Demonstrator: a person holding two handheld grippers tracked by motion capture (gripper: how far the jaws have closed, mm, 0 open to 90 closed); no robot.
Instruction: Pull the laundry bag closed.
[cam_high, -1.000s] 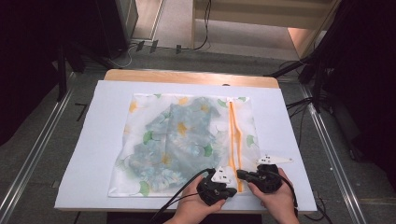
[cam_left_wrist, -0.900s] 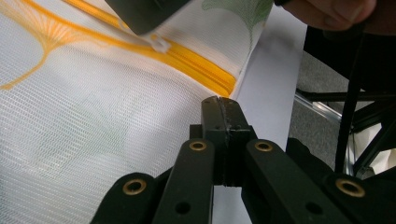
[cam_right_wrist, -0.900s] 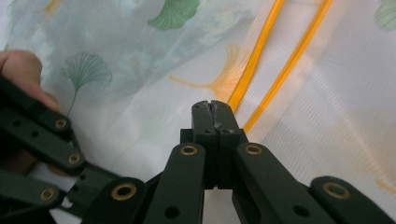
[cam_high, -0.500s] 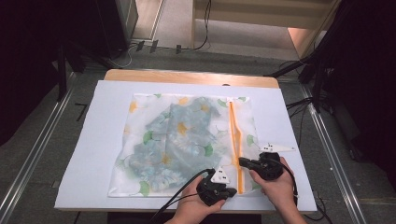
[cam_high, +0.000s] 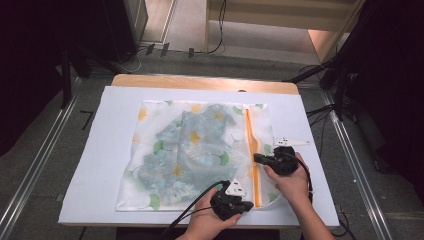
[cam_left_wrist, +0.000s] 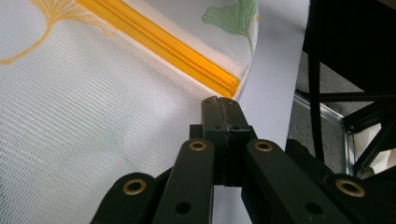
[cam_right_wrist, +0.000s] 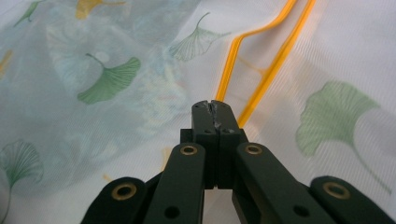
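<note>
Lying ahead of shut jaws: zipper (cam_right_wrist: 261, 79)

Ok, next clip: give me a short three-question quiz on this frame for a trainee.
1. True or false: the orange zipper of the mesh laundry bag is closed along its whole length.
2. Which gripper sits at the zipper's near end: A) left gripper B) right gripper?
3. What shows through the mesh?

Key:
1. False; beyond the right gripper the two orange sides part.
2. A; its shut jaws sit at the zipper's end near the bag's corner.
3. A pale blue-green patterned garment.
</note>
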